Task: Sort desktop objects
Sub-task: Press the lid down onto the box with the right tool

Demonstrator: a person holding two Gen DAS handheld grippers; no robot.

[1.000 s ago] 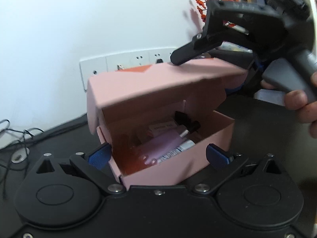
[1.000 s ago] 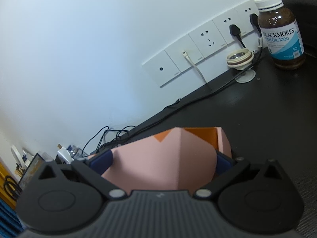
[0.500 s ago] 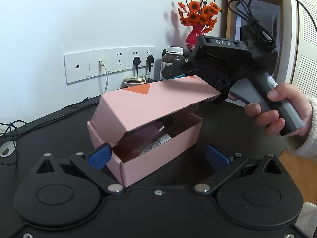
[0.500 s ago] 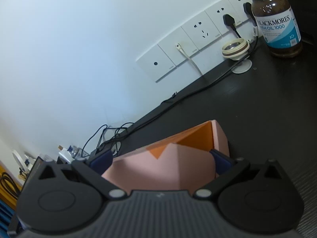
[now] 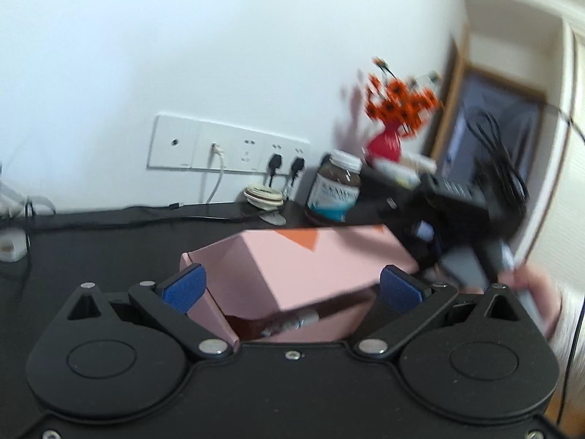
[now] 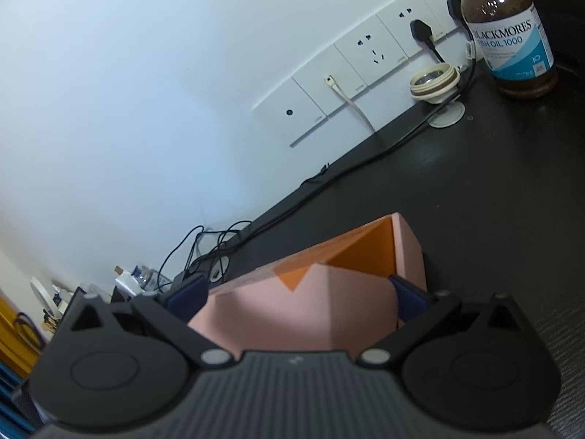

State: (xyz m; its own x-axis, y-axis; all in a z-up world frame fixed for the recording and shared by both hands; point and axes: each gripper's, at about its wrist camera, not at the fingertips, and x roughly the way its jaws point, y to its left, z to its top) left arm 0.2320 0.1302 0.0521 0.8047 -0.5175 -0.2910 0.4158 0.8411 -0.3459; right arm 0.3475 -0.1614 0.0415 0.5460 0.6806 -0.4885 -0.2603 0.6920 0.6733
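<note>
A pink cardboard box (image 5: 303, 274) with an orange inside sits on the black desk, its lid lowered most of the way over small bottles and tubes (image 5: 292, 323) inside. My left gripper (image 5: 290, 289) is open, its blue pads on either side of the box. My right gripper (image 6: 299, 292) is open and low over the lid (image 6: 292, 314), which fills the gap between its pads; in the blurred left wrist view the right gripper (image 5: 446, 212) sits at the box's right end.
A brown fish-oil bottle (image 6: 512, 36) stands by the wall sockets (image 6: 365, 69), with a beige ring-shaped object (image 6: 433, 82) and cables (image 6: 365, 161) along the wall. A red vase of orange flowers (image 5: 387, 135) stands at the back right. Small clutter (image 6: 55, 303) lies at the desk's left end.
The lid has come down from wide open to nearly shut under my right gripper. My left gripper has moved closer, so the box now sits between its pads.
</note>
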